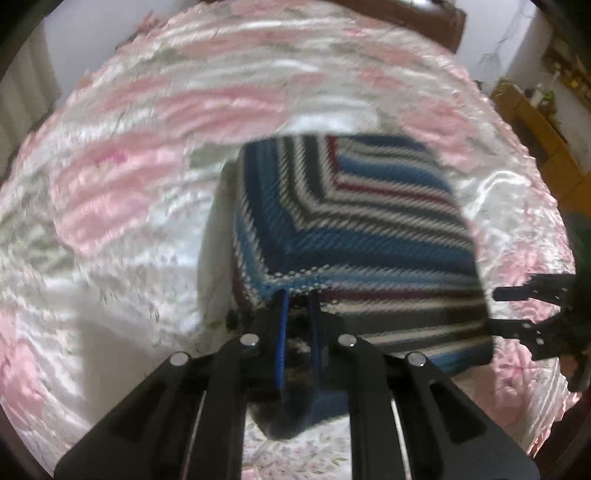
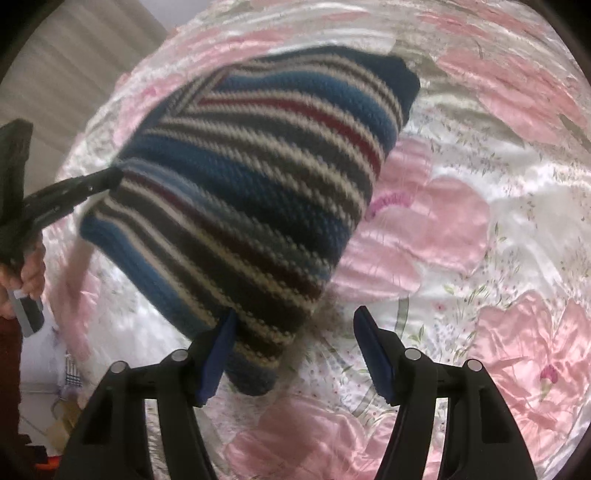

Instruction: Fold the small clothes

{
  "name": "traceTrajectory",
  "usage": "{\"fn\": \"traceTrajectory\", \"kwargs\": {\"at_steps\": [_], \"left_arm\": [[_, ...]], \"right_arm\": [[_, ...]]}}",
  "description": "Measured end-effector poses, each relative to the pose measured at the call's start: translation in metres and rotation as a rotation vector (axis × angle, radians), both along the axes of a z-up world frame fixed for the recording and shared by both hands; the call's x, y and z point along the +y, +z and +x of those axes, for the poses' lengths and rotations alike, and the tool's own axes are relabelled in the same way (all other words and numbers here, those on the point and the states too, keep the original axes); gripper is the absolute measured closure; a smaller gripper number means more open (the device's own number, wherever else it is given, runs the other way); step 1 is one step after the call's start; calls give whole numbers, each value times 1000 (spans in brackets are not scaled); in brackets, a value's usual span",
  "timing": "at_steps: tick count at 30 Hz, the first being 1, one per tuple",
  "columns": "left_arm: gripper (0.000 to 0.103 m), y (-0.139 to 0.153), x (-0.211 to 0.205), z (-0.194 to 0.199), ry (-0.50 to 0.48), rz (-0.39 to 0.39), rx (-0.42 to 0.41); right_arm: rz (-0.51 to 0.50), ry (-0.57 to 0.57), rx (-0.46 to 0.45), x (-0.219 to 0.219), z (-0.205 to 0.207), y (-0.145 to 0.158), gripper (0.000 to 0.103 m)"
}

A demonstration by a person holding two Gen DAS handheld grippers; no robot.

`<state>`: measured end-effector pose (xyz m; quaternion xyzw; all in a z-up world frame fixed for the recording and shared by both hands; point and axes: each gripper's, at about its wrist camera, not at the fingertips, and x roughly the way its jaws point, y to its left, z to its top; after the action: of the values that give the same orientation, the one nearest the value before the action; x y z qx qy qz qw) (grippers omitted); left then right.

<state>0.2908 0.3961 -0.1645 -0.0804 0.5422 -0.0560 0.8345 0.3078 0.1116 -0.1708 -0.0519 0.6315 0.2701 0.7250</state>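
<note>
A folded knitted garment [image 1: 354,221] with blue, white, grey and dark red stripes is held up over the bed. My left gripper [image 1: 298,295] is shut on its near edge, cloth pinched between the blue pads. In the right wrist view the garment [image 2: 251,177] hangs tilted, with my left gripper [image 2: 107,181] clamped on its left edge and a hand [image 2: 29,269] behind it. My right gripper [image 2: 295,328] is open; the garment's lower corner rests against its left finger [image 2: 221,339] and the right finger is clear of the cloth. At the left view's right edge, my right gripper [image 1: 506,310] stands open beside the garment.
A shiny pink and white floral bedspread [image 2: 461,221] covers the bed under both grippers. Cardboard boxes [image 1: 535,122] stand beyond the bed's right side, and a dark headboard [image 1: 406,18] lies at the far end. A striped curtain [image 2: 74,44] hangs at the upper left.
</note>
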Motion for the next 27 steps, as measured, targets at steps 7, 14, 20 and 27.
{"fn": "traceTrajectory", "kwargs": {"at_steps": [7, 14, 20, 27], "left_arm": [[80, 9, 17, -1, 1, -157, -15], [35, 16, 9, 34, -16, -181, -13], [27, 46, 27, 40, 38, -276, -102], [24, -1, 37, 66, 28, -226, 52]], "right_arm": [[48, -23, 26, -7, 10, -1, 37], [97, -119, -36, -23, 51, 26, 23], [105, -139, 10, -21, 67, 10, 22], [134, -159, 57, -13, 75, -9, 21]]}}
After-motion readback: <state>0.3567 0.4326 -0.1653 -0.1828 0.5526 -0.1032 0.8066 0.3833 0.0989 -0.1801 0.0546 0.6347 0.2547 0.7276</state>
